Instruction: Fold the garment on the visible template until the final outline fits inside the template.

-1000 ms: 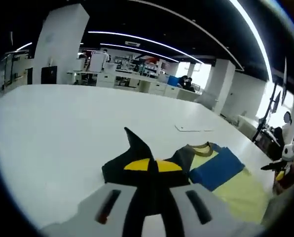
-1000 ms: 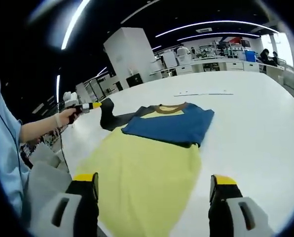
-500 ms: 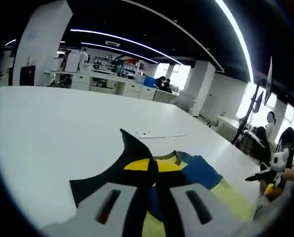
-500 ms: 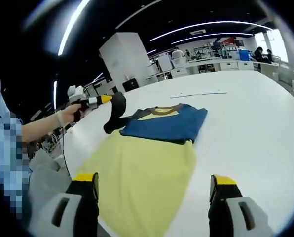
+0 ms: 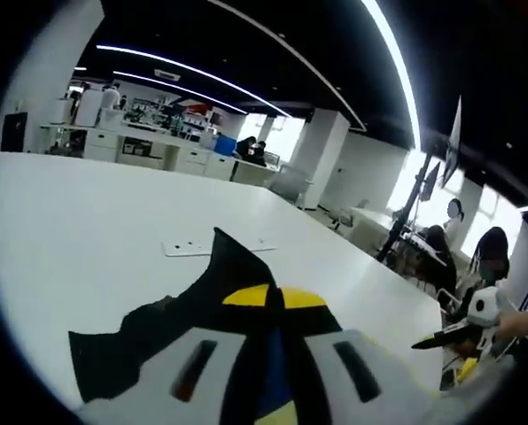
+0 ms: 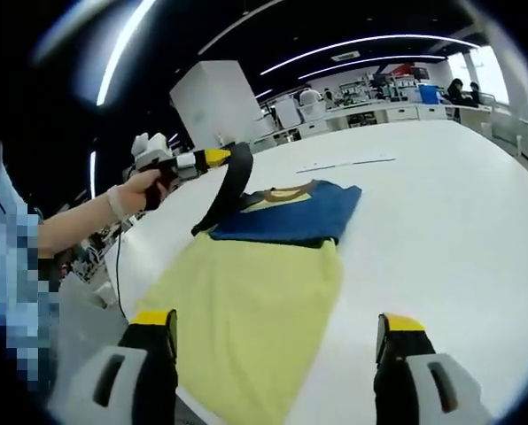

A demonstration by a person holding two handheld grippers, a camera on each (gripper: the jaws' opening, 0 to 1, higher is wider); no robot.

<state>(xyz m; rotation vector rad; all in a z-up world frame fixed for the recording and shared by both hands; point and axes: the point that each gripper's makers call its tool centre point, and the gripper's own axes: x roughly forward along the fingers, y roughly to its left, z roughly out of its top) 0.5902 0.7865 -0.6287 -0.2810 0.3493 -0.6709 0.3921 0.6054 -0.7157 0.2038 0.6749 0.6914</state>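
Left gripper view: the left gripper (image 5: 275, 301) has its fingers clenched on the T-shirt's dark sleeve (image 5: 158, 332), bottom centre.

Right gripper view: the T-shirt (image 6: 255, 283) lies mid-frame on the worktop (image 6: 441, 230); the right gripper (image 6: 277, 350) is released. The raised sleeve could slip or drag the body crooked.
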